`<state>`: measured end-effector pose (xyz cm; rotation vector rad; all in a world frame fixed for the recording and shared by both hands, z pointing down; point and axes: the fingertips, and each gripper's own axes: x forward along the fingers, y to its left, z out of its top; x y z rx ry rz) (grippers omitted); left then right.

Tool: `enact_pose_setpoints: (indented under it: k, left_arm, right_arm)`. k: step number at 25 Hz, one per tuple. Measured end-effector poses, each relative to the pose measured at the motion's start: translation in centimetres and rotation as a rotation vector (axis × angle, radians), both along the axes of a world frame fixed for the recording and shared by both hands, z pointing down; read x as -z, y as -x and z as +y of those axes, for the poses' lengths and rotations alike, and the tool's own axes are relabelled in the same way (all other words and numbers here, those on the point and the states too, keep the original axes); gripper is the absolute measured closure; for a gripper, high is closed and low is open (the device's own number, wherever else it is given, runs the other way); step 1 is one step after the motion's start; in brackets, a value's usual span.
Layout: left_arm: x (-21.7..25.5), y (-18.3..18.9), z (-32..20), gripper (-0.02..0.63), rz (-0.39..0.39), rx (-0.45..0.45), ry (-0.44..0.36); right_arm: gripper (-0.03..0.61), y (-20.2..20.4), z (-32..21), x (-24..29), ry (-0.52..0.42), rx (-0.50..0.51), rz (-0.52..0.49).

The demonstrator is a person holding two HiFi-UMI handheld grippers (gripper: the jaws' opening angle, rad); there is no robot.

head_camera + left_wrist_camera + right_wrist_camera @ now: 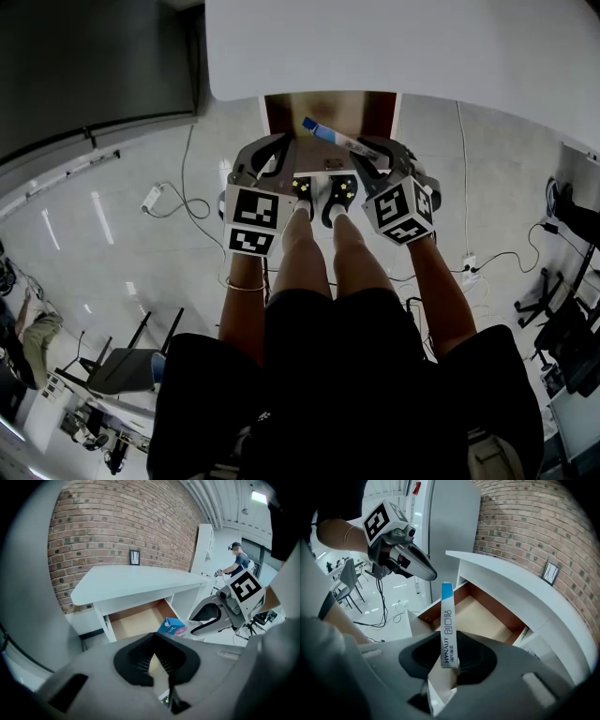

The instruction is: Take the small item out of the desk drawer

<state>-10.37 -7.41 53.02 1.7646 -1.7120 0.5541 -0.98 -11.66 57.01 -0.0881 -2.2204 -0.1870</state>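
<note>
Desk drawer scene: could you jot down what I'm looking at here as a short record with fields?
drawer: pulled open, visible floor bare
small box: blue and white, held in the air, not in the drawer
right gripper: shut on the small box
left gripper: shut, nothing between its jaws
desk: white, against a brick wall

White desk (140, 581) with wooden drawer (138, 623) pulled open. Small framed picture (134, 557) standing at rear of desktop, against brick wall (108, 527). Pale floor (141, 262) with loose cables (187, 202).
</note>
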Motion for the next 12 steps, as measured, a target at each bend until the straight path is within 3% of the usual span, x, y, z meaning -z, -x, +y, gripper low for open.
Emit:
enact_pose_setpoints:
  k: [12]
  left_arm:
    - [4.5,-0.3,0.8,0.614,-0.011,0.021,-0.045]
  right_arm:
    - [0.478,-1.4,-0.6,4.3,-0.005,-0.097,-0.056]
